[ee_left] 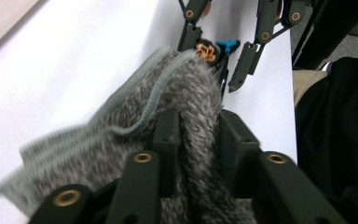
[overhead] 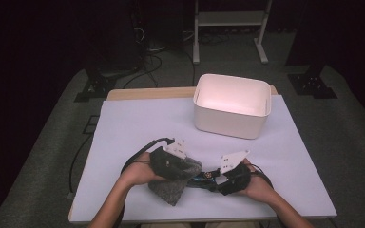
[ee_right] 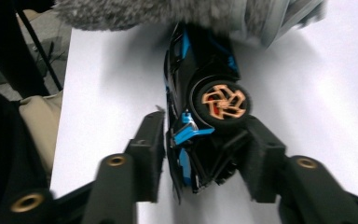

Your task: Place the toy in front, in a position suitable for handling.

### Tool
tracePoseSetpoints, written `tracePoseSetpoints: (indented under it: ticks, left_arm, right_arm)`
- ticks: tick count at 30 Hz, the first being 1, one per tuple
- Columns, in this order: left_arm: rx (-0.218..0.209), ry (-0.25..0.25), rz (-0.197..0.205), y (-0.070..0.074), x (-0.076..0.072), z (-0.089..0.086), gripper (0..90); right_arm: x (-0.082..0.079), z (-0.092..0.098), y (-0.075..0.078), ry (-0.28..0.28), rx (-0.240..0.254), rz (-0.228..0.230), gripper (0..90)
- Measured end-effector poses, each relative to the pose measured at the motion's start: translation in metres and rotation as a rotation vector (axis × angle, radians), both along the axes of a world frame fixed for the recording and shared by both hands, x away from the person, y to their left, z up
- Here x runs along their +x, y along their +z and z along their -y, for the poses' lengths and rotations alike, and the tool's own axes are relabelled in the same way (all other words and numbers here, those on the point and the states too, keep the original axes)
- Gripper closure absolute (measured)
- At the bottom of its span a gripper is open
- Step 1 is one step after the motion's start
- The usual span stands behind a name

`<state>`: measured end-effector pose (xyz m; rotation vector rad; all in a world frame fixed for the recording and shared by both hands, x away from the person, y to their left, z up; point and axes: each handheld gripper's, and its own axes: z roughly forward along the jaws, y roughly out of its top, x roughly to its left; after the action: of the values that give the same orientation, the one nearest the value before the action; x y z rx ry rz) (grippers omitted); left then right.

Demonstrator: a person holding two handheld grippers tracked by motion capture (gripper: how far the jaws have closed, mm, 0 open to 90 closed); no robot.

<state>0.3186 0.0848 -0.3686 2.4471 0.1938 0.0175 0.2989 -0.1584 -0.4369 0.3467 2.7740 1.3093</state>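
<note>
A grey knitted cloth (overhead: 171,187) lies bunched near the table's front edge, draped over one end of a black and blue toy car (overhead: 202,178) with orange wheels. My left gripper (overhead: 191,168) comes in from the left and is shut on a fold of the cloth (ee_left: 121,140), which fills the gap between its jaws (ee_left: 196,126). My right gripper (overhead: 215,178) comes in from the right and is shut on the car's tail (ee_right: 200,84), one pad against the wheel. The cloth (ee_right: 144,11) hides the car's far end. The left gripper view shows the car (ee_left: 212,49) and the right gripper (ee_left: 214,56) beyond the cloth.
A white rectangular bin (overhead: 230,126) stands at the back right of the white table top (overhead: 138,123), open and with nothing seen inside. Cables trail from both grippers beside the hands. Black stands and a white frame stand on the floor behind the table.
</note>
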Motion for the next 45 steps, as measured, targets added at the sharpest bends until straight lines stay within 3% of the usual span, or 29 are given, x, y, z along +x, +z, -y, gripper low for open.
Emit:
tracePoseSetpoints:
  ticks: [5,8,10,18,20,23,30,35,39,45]
  left_arm:
    - [0.022,0.006,0.001,0.000,0.001,0.007,61.9]
    - [0.041,0.026,-0.025,-0.003,0.001,0.010,75.0]
    - [0.056,0.020,-0.020,-0.003,0.000,0.014,79.8]
    - [0.083,-0.060,0.001,0.000,-0.004,0.041,81.8]
    - [0.087,-0.103,0.016,0.000,-0.007,0.057,81.5]
    - [0.095,-0.120,0.021,-0.001,-0.008,0.067,81.3]
    - [0.095,-0.100,0.010,-0.001,-0.005,0.056,81.0]
    - [0.079,-0.034,-0.003,-0.002,0.001,0.029,80.4]
    - [0.058,-0.010,-0.010,-0.002,0.001,0.012,80.6]
    - [0.075,-0.062,0.008,-0.001,-0.002,0.031,81.1]
  right_arm:
    - [0.000,0.001,0.000,0.003,0.011,-0.005,57.1]
    - [0.001,0.002,0.000,0.005,0.014,-0.013,57.1]
    - [0.002,0.002,-0.001,0.004,0.018,-0.018,57.1]
    - [0.001,0.001,-0.002,0.003,0.024,-0.017,57.1]
    - [0.001,0.001,-0.002,0.001,0.026,-0.018,57.0]
    - [0.001,0.001,-0.002,-0.002,0.026,-0.018,57.0]
    - [0.002,0.001,-0.002,0.000,0.027,-0.024,57.1]
    - [0.002,0.001,-0.003,0.000,0.032,-0.024,57.0]
    - [0.003,0.001,-0.003,0.003,0.034,-0.027,57.1]
    - [0.003,0.000,-0.003,0.007,0.030,-0.023,57.0]
